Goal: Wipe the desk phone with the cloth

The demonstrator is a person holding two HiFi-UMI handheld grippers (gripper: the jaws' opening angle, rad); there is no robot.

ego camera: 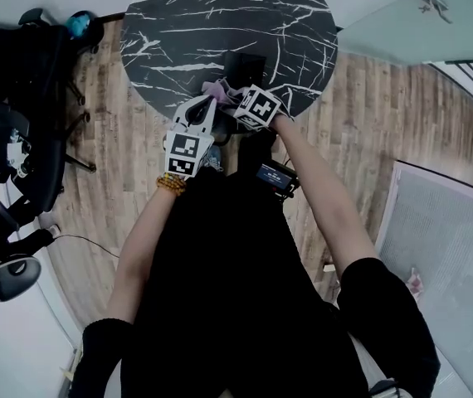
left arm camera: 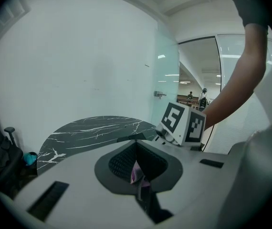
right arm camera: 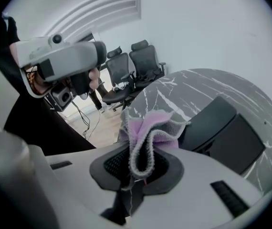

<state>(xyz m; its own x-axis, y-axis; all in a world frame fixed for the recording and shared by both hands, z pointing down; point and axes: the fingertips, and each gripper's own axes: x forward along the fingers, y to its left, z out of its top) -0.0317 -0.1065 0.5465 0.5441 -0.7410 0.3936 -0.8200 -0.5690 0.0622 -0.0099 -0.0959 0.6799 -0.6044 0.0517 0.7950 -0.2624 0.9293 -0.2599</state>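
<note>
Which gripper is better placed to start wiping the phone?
Right. The right gripper clamps a bunched wad of the cloth, and the phone lies just ahead of it. The left gripper pinches only a small bit.

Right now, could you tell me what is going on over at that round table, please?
A person stands at the black marble table with a gripper in each hand. The right gripper is shut on a pink and grey cloth, and the left gripper pinches a small bit of the same cloth. The cloth is bunched just in front of the black desk phone near the table's edge. Whether it touches the phone I cannot tell.
</note>
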